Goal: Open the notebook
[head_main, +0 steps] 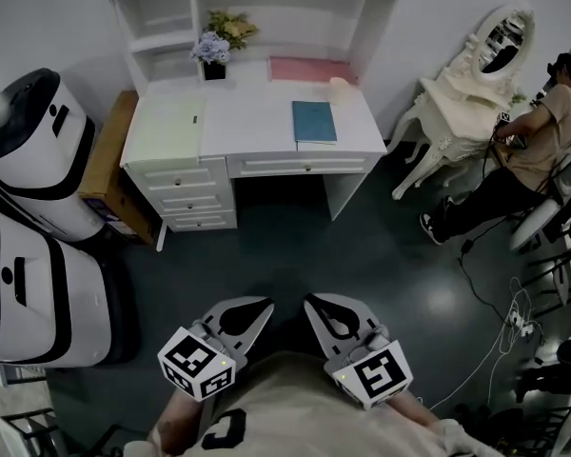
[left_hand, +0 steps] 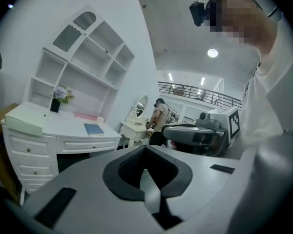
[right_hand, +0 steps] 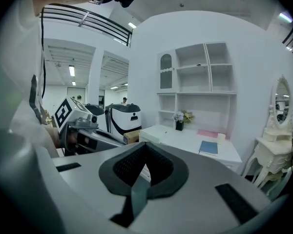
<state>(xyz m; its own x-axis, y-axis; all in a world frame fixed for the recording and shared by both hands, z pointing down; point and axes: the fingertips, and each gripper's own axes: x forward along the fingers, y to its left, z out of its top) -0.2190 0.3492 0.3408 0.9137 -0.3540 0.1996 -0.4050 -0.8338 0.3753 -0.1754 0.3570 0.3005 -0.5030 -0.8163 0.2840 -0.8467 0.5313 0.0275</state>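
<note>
The tall white desk with open shelves (head_main: 171,17) stands well ahead of both my claws, across a stretch of dark floor. Two bulky white-and-black machines (head_main: 29,150) sit off beyond my left claw (head_main: 257,307). I am nowhere near reach yet.

On the white tabletop (head_main: 257,112), the thin blue notebook (head_main: 314,121) lies flat and closed toward the front edge, roughly straight ahead of my right claw (head_main: 316,305). It lies just above the knee gap, and I judge that spot easy to reach once I stand at the desk. A pale green flat box (head_main: 167,127) lies further toward my left claw's side. A pink pad (head_main: 312,69) and a small dark vase of flowers (head_main: 214,50) sit further back.

Both claws are closed right up, tips together, with nothing between them. I hold them low and close to my body, side by side and pointing at the desk, since there is nothing to grip until I get there.
</note>
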